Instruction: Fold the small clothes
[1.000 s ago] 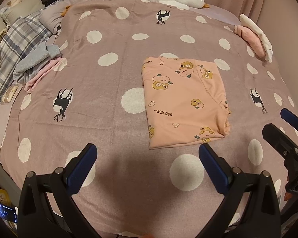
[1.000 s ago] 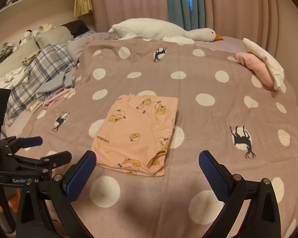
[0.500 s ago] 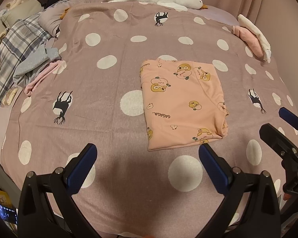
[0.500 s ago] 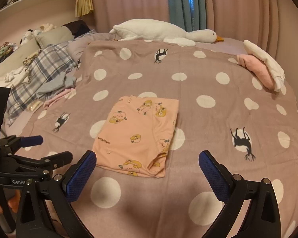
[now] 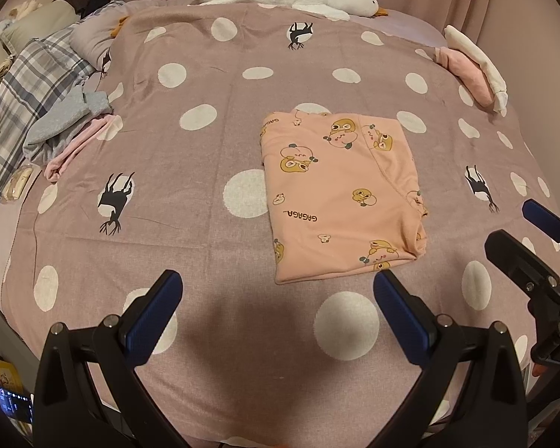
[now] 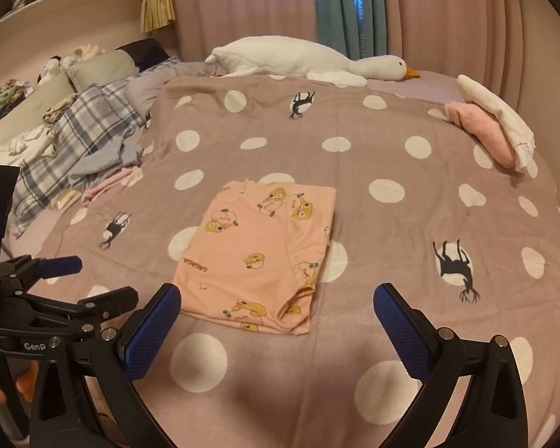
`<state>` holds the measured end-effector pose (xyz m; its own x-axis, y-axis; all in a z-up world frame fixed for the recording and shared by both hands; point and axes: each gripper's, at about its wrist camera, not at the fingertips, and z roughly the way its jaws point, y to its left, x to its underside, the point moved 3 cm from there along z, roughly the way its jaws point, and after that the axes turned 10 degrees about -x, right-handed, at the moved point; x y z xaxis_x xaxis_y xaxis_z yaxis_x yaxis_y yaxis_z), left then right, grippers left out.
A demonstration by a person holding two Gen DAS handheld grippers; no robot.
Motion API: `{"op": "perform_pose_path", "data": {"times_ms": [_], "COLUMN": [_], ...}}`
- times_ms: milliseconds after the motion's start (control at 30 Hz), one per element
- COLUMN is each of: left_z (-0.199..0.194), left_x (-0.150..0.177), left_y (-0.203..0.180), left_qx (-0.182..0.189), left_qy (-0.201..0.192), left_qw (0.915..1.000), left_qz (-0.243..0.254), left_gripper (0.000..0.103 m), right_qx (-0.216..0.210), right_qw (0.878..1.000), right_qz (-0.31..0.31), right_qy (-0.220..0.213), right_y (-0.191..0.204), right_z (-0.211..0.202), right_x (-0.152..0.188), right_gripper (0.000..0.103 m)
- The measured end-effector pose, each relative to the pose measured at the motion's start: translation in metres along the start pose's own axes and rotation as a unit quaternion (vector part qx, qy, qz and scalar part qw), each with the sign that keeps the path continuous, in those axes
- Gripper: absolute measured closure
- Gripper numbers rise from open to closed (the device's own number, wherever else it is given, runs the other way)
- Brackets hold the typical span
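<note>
Hovering over the near edge of the polka-dot bedspread [image 5: 212, 224], left gripper [image 5: 278, 295] and right gripper [image 6: 276, 308] are both gaping wide, gripping nothing. Folded peach pajama piece [image 5: 339, 198] (cartoon print, "GAGAGA" text) is lying flat mid-bed, just beyond the blue pads [image 6: 151, 330]. Unfolded clothes pile [image 5: 67, 127] is sitting far left, folded stack [image 6: 492, 127] far right, plush goose [image 6: 306, 59] lying along the far edge.
</note>
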<state>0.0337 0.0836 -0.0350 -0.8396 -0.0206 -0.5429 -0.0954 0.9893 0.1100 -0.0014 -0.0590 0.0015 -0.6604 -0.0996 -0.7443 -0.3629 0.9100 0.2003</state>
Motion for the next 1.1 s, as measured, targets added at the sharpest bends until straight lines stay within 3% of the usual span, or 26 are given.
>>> {"op": "perform_pose_path", "data": {"times_ms": [1100], "left_z": [-0.0014], "left_x": [0.0029], "left_y": [-0.0024], "left_qx": [-0.003], "left_qy": [-0.004], "left_qw": [1.0], "left_qz": [0.003], "left_gripper": [0.001], "right_qx": [0.0], "right_qw": [1.0], "right_qz": [-0.001], "right_qy": [0.0], "right_y": [0.0033], "right_z": [0.0004], "right_x": [0.0016], "right_gripper": [0.001]}}
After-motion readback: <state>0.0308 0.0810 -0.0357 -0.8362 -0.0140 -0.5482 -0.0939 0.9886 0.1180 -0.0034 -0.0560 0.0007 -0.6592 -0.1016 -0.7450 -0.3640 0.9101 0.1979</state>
